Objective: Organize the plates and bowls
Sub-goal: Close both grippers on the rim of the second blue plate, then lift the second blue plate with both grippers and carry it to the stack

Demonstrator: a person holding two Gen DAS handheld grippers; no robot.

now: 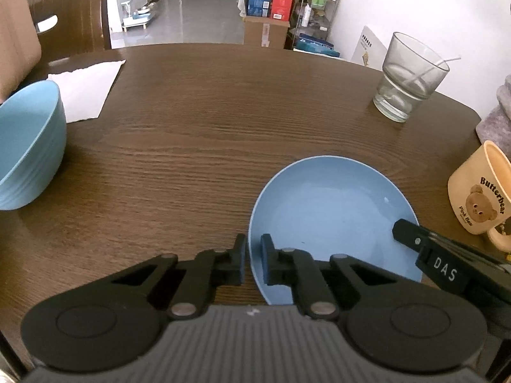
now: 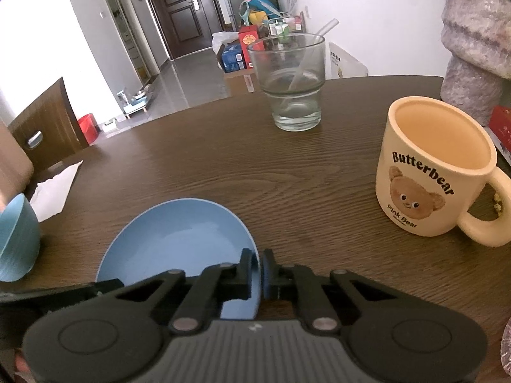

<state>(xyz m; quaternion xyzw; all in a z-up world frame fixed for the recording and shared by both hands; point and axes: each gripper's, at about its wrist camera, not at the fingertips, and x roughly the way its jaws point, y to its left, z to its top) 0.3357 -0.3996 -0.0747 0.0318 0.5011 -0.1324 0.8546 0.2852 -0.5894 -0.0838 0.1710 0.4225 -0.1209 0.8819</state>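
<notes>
A blue plate lies on the brown wooden table. My left gripper is shut on the plate's left rim. My right gripper is shut on the plate's right rim; it also shows in the left wrist view at the plate's right edge. A light blue bowl stands upright at the table's left; it also shows in the right wrist view at the far left.
A glass with a straw stands at the back right. A cream Butterbear mug stands right of the plate. A white napkin lies behind the bowl. A chair stands beyond the table's left.
</notes>
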